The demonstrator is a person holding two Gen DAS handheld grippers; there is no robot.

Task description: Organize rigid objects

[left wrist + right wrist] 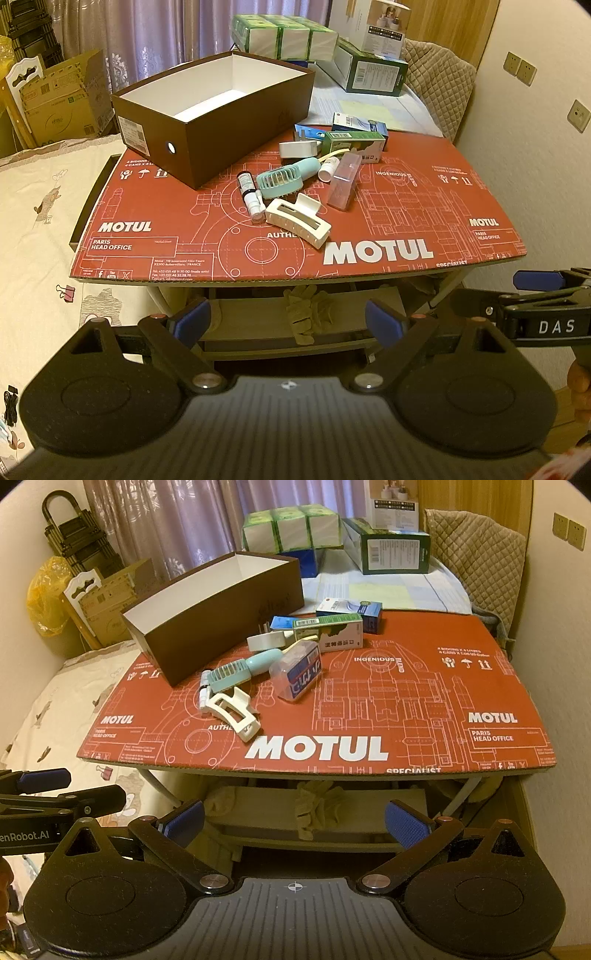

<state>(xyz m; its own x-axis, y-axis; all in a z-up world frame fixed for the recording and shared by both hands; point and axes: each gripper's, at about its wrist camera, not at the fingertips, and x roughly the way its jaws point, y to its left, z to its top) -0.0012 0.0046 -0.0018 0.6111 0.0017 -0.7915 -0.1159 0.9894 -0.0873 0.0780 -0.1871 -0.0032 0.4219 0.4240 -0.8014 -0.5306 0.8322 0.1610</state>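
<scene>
While both hand-held grippers, left (284,317) and right (295,818), hang wide apart, empty, short of surface (424,206): nothing packed yet. Next: reach hair clip (297,220), carry to empty box (207,110).

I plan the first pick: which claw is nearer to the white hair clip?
Left, slightly. The left claw hangs almost straight before the white hair clip; the right claw is off to its right.
</scene>
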